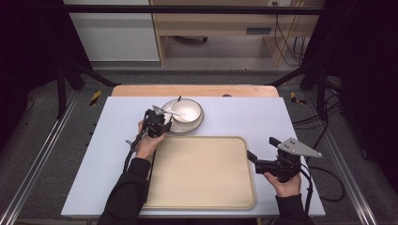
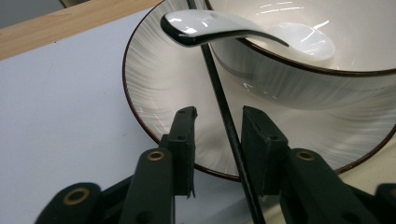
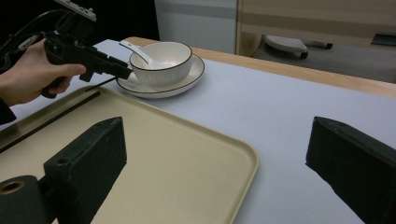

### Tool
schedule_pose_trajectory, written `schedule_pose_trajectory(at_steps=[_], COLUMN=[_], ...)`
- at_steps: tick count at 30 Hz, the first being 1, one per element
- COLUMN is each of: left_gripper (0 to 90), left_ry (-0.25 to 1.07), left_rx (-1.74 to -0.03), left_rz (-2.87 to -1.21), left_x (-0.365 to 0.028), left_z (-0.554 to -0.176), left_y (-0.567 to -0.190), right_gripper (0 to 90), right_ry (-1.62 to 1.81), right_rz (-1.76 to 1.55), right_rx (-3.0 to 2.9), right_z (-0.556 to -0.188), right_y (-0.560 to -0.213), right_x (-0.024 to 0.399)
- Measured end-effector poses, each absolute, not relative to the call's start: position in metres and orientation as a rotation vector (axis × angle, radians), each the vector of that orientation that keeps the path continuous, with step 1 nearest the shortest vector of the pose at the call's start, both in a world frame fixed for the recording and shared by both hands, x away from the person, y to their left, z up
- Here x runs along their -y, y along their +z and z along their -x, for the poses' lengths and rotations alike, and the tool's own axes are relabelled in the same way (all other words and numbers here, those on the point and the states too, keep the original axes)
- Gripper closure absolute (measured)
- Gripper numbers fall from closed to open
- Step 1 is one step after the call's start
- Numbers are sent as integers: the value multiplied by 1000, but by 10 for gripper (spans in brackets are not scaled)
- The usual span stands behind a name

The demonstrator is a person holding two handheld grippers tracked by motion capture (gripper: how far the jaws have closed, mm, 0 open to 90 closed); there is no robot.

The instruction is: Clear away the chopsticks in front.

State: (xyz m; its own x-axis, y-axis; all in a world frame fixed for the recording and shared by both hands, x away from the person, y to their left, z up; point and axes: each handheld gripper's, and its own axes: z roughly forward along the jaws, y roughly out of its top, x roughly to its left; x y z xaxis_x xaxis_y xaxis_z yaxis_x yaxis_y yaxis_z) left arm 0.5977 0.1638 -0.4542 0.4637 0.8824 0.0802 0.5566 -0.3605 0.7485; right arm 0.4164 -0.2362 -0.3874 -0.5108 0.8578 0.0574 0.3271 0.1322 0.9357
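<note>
Underneath, a pale table bears a beige tray.

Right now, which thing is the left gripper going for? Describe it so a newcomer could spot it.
Beyond the beige tray sits a white plate carrying a bowl. The thin black stick lying across the plate's rim, between the open left gripper jaws, is it: dark and straight, unlike the white spoon.

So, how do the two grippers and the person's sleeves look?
Both grippers, the left gripper and the right gripper, are matt black with flat, blocky fingers and brass-coloured pivot rivets. Each carries a grey three-cornered plate on top and trails a black cable. The sleeves are dark.
</note>
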Motion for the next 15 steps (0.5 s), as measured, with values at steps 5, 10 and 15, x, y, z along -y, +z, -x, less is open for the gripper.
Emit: schedule_pose_trajectory(at_steps=[5, 10, 15], left_gripper=[712, 792, 818], left_ry=[649, 643, 651], left_rx=[-1192, -1212, -1237], left_rz=[-2051, -2040, -2027], left_x=[-162, -162, -161], left_z=[-599, -601, -601], left_y=[-456, -457, -459], right_gripper=[52, 52, 52], right_ry=[1370, 1370, 1370], right_rz=[-1136, -1141, -1143], right_rx=[-1913, -1916, -1915], right_z=[-417, -417, -417], right_y=[-388, -388, -388], right_x=[235, 235, 235])
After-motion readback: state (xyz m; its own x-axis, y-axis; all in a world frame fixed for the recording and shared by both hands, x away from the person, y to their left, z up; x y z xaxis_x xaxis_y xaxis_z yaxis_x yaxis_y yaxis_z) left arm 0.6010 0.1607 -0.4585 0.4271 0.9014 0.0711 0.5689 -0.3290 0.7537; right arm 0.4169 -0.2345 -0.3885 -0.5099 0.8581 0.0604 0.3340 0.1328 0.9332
